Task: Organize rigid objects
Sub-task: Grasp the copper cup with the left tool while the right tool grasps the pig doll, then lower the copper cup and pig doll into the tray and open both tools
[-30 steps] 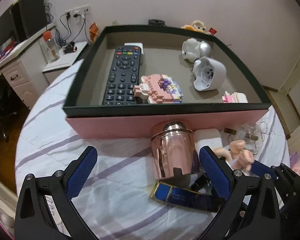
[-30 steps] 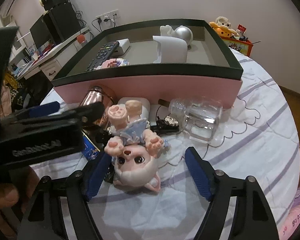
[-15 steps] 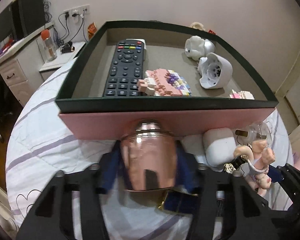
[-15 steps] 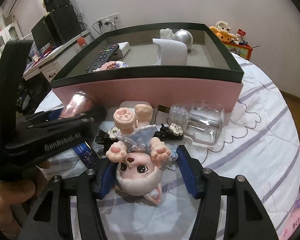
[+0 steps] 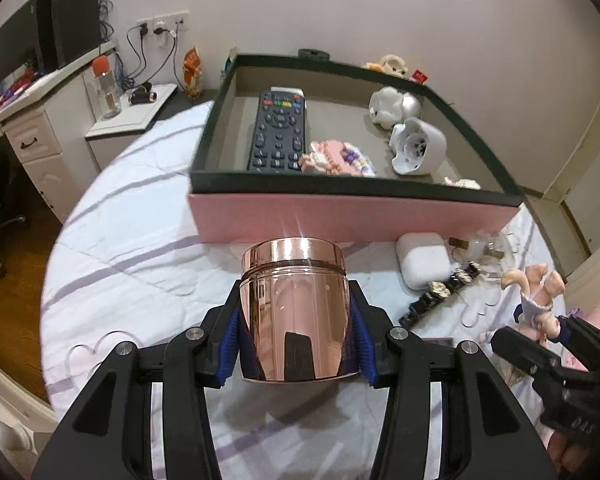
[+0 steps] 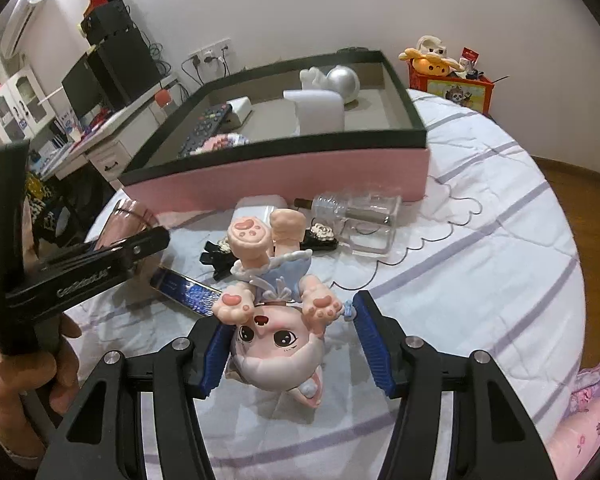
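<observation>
A shiny rose-gold tin (image 5: 294,304) sits between the blue pads of my left gripper (image 5: 295,320), which is shut on its sides just in front of the pink box (image 5: 352,216). My right gripper (image 6: 290,314) is shut on the head of an upside-down pink cat figurine (image 6: 276,340), feet pointing at the box (image 6: 300,176). In the left wrist view the figurine (image 5: 536,292) shows at the right edge. The dark-rimmed box holds a remote (image 5: 278,132), a pink block model (image 5: 336,158) and white ornaments (image 5: 418,146).
On the striped sheet before the box lie a white earbud case (image 5: 422,258), a black hair clip (image 5: 440,292), a clear glass bottle (image 6: 360,216) and a blue box (image 6: 186,286). A desk (image 5: 32,136) stands left. A red toy box (image 6: 452,80) is back right.
Both grippers closed: the left on the tin, the right on the figurine. The left one then drew back from the box with the tin.
</observation>
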Demonstrator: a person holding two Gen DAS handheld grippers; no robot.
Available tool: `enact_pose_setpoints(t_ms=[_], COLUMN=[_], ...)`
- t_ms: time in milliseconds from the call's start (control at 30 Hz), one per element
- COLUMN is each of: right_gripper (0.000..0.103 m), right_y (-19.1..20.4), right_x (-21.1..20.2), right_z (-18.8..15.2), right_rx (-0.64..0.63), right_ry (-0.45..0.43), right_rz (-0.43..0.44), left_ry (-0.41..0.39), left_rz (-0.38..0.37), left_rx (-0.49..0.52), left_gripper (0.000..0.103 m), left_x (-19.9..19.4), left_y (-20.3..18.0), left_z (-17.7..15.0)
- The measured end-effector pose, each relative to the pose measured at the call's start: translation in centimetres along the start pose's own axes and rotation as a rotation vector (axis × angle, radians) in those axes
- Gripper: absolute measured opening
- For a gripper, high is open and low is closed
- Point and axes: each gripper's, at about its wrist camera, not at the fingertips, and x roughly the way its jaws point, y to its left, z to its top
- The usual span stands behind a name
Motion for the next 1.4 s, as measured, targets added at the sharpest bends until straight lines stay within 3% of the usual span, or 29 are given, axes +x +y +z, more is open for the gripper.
enact_pose_setpoints(t_ms=[300, 567, 733, 967, 1167, 1400], right_gripper=[0.059, 0.059, 0.059, 0.059, 0.059, 0.059], right_y=[0.8, 1.5, 1.8, 2.1, 2.6, 2.6], right_x=[-3.6, -4.5, -2.4, 2.9, 5.8, 7.6], right_z=[3.3, 9.4, 12.5, 14.7, 15.6, 15.3], right_rx=[-0.032, -0.091, -0.12, -0.147, -0.181, -0.208], right_ry=[-0.088, -0.155, -0.138, -0.065, -0.029, -0.009], right_rz=[0.025, 0.0, -0.011, -0.021, -0.027, -0.047], left_ry=[-0.088, -0.149, -0.138, -0.036, 0.038, 0.128], left_rz=[-0.016, -0.041, -0.04, -0.032, -0.023, -0.079], left_rx=[0.032, 0.046, 0.082, 0.106, 0.133, 0.143], left_gripper=[0.048, 0.048, 0.048, 0.048, 0.048, 0.048], left_x=[-4.7, -5.2, -2.4, 5.2, 10.5, 14.6], left_y=[-0.6, -1.4, -2.3, -3.0, -3.1, -2.4], left_z=[2.9, 9.0, 13.6, 18.0, 20.1, 20.8])
